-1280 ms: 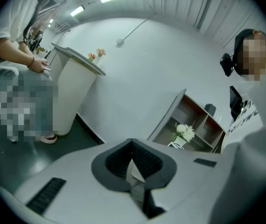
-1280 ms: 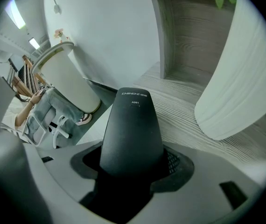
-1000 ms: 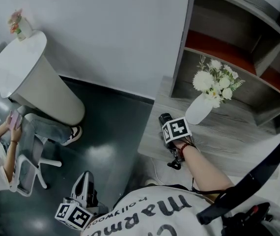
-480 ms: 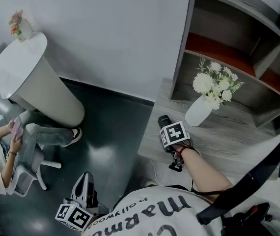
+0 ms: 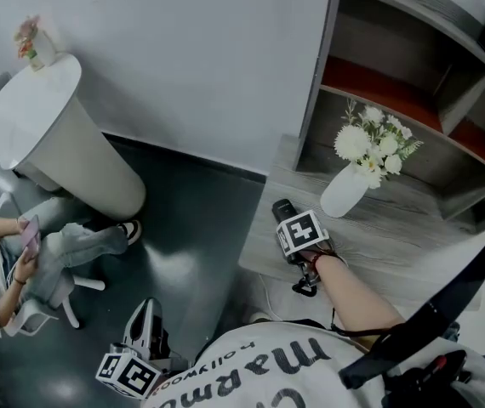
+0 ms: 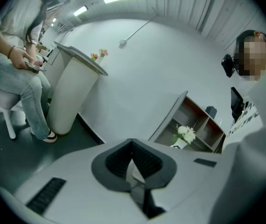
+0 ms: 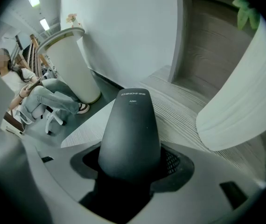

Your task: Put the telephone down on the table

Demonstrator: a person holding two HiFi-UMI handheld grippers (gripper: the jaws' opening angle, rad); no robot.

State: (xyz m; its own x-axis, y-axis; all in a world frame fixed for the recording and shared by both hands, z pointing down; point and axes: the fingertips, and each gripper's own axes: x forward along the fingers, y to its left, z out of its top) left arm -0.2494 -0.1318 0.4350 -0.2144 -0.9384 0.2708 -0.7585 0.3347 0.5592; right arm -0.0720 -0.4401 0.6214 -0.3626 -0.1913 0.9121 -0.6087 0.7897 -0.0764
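We hold the right gripper [image 5: 290,219] clamped on the black telephone [image 7: 130,129], which lies over the left part of the grey wooden table [image 5: 396,232], near the white vase [image 5: 345,192] of flowers; we cannot tell whether it touches the tabletop. Our left gripper [image 6: 132,148] hangs low over the dark floor [image 5: 200,219], jaws together, holding nothing.

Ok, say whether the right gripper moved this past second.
Yes, barely: the right gripper slid slightly away from the white vase, down-left in the head view.
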